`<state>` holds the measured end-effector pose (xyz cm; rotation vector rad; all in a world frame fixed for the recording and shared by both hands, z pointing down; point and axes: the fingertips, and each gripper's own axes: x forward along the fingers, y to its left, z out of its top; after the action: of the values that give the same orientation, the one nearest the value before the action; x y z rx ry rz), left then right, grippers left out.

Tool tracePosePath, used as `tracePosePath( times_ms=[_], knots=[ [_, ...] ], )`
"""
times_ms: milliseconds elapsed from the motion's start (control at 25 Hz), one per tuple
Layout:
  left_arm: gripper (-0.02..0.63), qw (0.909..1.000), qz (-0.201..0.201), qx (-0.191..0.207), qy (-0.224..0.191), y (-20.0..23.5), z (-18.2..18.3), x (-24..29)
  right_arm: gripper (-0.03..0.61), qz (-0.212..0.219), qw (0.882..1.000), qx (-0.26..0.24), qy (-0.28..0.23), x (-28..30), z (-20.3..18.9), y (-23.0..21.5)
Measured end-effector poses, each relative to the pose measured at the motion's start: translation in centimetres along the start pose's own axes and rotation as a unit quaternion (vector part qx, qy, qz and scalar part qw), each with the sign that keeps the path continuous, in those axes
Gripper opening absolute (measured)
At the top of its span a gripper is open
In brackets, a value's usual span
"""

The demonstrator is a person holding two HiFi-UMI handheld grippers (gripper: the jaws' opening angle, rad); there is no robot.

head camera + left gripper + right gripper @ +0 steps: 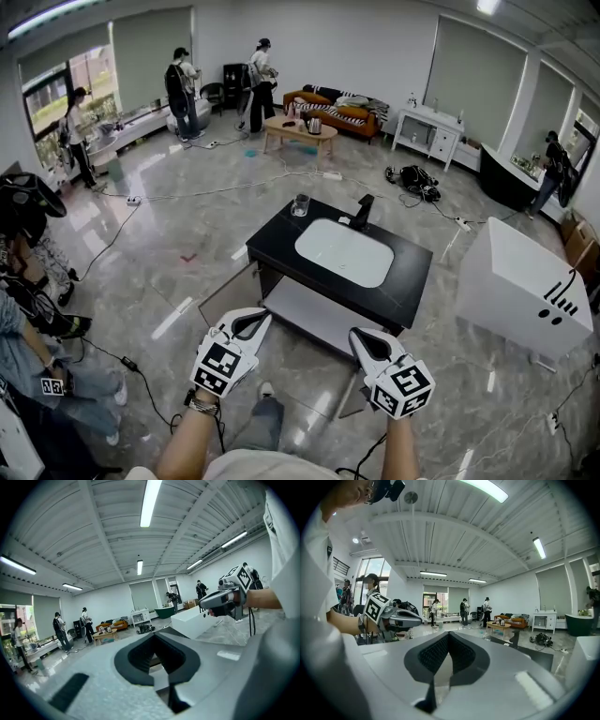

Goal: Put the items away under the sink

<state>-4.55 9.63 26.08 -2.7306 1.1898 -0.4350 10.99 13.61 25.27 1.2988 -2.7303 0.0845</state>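
— Black tabletop [281, 234] on the sink unit, white basin [344, 252] sunk in its middle, black faucet [362, 212] at the far rim. What stands on it?
— One clear drinking glass [300, 204], upright, at the far left corner, apart from both faucet and basin.
— Below the tabletop?
— The left cabinet door [230, 292] stands swung open toward the person. A pale shelf [309, 317] shows inside.
— Left hand-held gripper [253, 322]?
— Held in the air just in front of the unit, near the open door and pointing toward it. Its own view shows the two dark pads met at the tips, with nothing between them.
— Right hand-held gripper [366, 345]?
— Level with the left one and beside it, in front of the unit's near edge. Its pads are likewise closed tip to tip, gripping nothing.
— Relation to the glass?
— Both are well apart from it; the whole tabletop lies between.
— Surroundings?
— Grey marbled floor [187, 244] and a white box [520, 281] to the right of the unit. Several people stand at the far end of the room near a wooden coffee table [300, 131].
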Motion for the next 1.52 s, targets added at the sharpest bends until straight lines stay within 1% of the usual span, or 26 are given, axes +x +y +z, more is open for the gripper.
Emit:
tracePosePath(
  times_ms=[80, 240, 360, 520, 600, 720, 840, 920, 1120, 1240, 1320, 1520],
  knots=[
    [0.005, 1.0000, -0.001, -0.001, -0.004, 1.2, -0.1, 1.1, 0.007, -0.002, 1.000, -0.006, 0.001, 1.2, 0.2, -0.8],
    [0.005, 0.9998, 0.009, -0.016, -0.012, 5.6, -0.4, 4.1, 0.008, -0.006, 1.000, -0.008, 0.000, 4.6, 0.8, -3.2],
    [0.005, 0.9998, 0.012, -0.008, -0.012, 8.7, -0.4, 6.8, 0.008, -0.008, 1.000, -0.004, 0.001, 7.5, 1.2, -5.3],
    [0.005, 0.9999, 0.007, 0.011, -0.010, 12.4, -0.3, 10.5, 0.006, -0.018, 0.999, -0.024, 0.016, 12.1, 1.8, -8.0],
    [0.005, 0.9999, 0.003, 0.008, -0.007, 14.3, -0.7, 12.2, 0.006, -0.019, 0.999, -0.023, 0.021, 14.3, 1.8, -9.0],
    [0.005, 1.0000, 0.000, 0.000, -0.003, 17.2, -1.5, 14.5, 0.008, -0.032, 0.999, -0.009, 0.009, 17.3, 2.3, -11.2],
    [0.005, 1.0000, -0.008, -0.006, 0.000, 19.8, -2.2, 16.8, 0.008, -0.047, 0.999, -0.016, 0.007, 20.0, 2.8, -13.3],
    [0.005, 0.9999, -0.015, -0.009, 0.003, 21.3, -2.8, 18.3, 0.008, -0.053, 0.998, -0.025, 0.007, 21.7, 2.9, -14.2],
    [0.005, 0.9995, -0.028, -0.013, 0.002, 24.7, -3.6, 21.5, 0.008, -0.072, 0.997, -0.022, -0.010, 25.4, 3.8, -16.5],
    [0.005, 0.9993, -0.036, -0.014, 0.001, 26.6, -4.0, 23.2, 0.008, -0.085, 0.996, -0.014, -0.002, 27.5, 3.5, -17.9],
    [0.005, 0.9991, -0.038, -0.019, 0.003, 27.9, -4.5, 24.2, 0.008, -0.089, 0.996, -0.008, 0.000, 28.7, 3.4, -18.3],
    [0.005, 0.9984, -0.049, -0.028, 0.009, 29.8, -5.1, 26.6, 0.008, -0.091, 0.995, -0.027, -0.009, 30.9, 4.2, -18.4]
  ],
)
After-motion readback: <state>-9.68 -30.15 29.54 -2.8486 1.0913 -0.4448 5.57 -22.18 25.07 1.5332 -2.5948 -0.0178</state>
